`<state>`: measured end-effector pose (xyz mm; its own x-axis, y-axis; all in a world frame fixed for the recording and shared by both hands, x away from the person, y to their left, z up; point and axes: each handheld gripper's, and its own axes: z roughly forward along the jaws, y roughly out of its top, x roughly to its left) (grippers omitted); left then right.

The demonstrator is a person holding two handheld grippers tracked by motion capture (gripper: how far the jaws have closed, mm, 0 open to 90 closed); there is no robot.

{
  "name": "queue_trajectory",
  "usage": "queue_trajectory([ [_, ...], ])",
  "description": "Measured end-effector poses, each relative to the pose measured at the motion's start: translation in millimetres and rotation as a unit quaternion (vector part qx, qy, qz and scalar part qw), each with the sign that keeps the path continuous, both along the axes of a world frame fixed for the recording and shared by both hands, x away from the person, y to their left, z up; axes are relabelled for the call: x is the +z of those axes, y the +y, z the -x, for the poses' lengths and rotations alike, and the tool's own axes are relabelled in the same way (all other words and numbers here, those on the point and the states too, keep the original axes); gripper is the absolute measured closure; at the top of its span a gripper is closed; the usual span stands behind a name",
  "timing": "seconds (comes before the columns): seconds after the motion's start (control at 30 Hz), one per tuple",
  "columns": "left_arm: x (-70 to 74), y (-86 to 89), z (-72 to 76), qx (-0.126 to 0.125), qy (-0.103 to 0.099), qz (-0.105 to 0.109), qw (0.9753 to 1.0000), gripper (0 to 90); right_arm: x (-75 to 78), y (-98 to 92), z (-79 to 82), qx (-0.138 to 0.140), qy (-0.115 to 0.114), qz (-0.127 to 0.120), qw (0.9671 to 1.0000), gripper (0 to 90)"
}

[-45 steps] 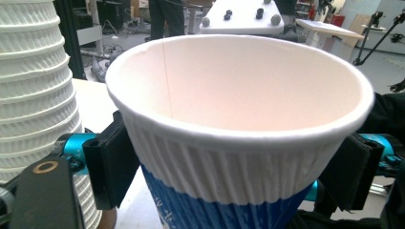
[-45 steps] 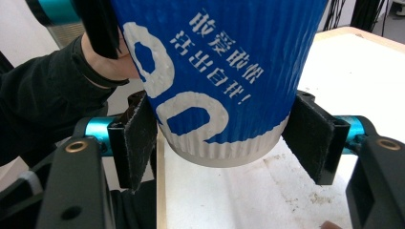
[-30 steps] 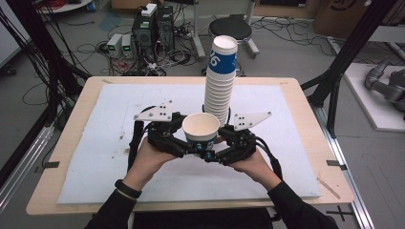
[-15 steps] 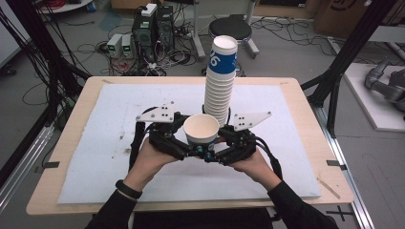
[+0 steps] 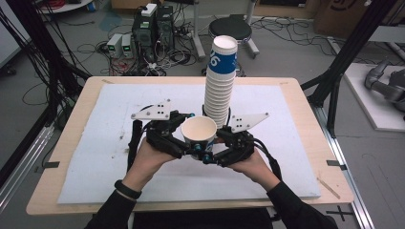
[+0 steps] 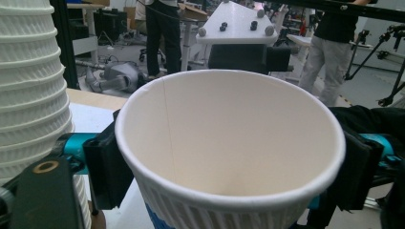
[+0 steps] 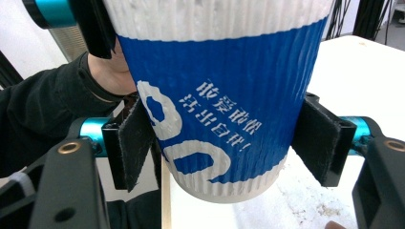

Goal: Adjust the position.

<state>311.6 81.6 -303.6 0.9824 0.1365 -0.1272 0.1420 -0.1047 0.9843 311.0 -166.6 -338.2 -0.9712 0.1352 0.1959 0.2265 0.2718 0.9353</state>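
— Two grippers meet on one paper cup (image 5: 199,135), and we lose a good deal behind it. From the high view the left gripper (image 5: 177,143) and right gripper (image 5: 220,149) have their jaws tucked under the rim, so we cannot see the contact there.

— Agreed. In the right gripper view the cup's rim is cut off at the top, and the desk (image 5: 296,119) beneath is mostly blocked. In the left gripper view the cup's base is out of frame.

— How do the jaws stand?

— In the right gripper view both black jaws press the cup's sides low on the wall, narrowed to the cup's width. In the left gripper view the black pads seen at either side of the rim sit against the cup too.

— And the cup itself?

— White, ribbed, with a blue band and white lettering, upright, mouth open, inside bare. We hold it above the near middle of the desk, just in front of the tall stack of cups (image 5: 219,81).
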Motion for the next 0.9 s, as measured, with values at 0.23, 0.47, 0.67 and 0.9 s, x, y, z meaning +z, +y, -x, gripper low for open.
queue_trajectory([
  [0.23, -0.2, 0.3, 0.3, 0.000, -0.005, 0.000, 1.0000, 21.8, 0.2, -0.1, 0.2, 0.001, -0.003, 0.003, 1.0000, 27.9],
  [0.47, -0.1, 0.9, 0.4, 0.000, -0.006, -0.003, 1.0000, 22.7, 0.7, -0.3, 0.7, 0.004, -0.010, 0.004, 0.9999, 26.5],
  [0.67, -0.7, 2.2, 0.0, 0.002, -0.008, -0.007, 0.9999, 23.1, 4.1, -6.2, -0.4, -0.006, -0.016, -0.009, 0.9998, 20.3],
  [0.9, -0.9, 4.0, -0.5, 0.007, -0.009, -0.007, 0.9999, 23.2, 6.6, -10.6, -1.8, -0.012, -0.017, -0.013, 0.9997, 19.5],
])
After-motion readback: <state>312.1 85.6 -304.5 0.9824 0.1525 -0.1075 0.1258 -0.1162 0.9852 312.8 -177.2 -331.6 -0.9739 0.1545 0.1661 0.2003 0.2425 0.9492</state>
